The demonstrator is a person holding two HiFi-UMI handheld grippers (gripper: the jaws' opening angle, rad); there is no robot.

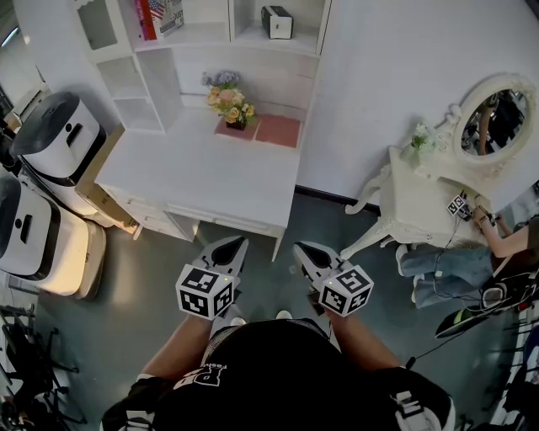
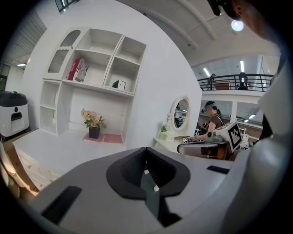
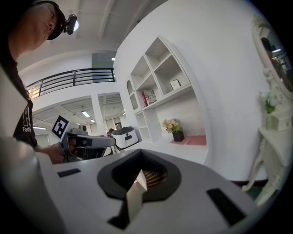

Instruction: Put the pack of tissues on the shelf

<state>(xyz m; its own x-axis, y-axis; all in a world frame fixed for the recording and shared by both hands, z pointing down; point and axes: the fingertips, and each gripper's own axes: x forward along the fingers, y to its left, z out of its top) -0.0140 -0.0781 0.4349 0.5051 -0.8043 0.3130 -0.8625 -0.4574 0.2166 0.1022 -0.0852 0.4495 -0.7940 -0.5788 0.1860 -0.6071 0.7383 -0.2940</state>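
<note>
A small white-and-black pack (image 1: 276,22), which looks like the tissue pack, stands in an upper compartment of the white shelf unit (image 1: 232,38). The same pack (image 2: 119,84) shows in the left gripper view and again as a pack (image 3: 175,84) in the right gripper view. Both grippers are held low in front of the person's body, well short of the desk. My left gripper (image 1: 238,242) is shut with nothing in it, its jaws (image 2: 149,176) pressed together. My right gripper (image 1: 300,247) is likewise shut and empty, jaws (image 3: 139,179) closed.
A white desk (image 1: 194,181) under the shelf carries a flower vase (image 1: 230,103) and a pink mat (image 1: 278,130). Red books (image 1: 152,17) stand on the left shelf. White machines (image 1: 55,135) stand at the left. At the right are a vanity table (image 1: 425,198) with a mirror and a seated person (image 1: 472,261).
</note>
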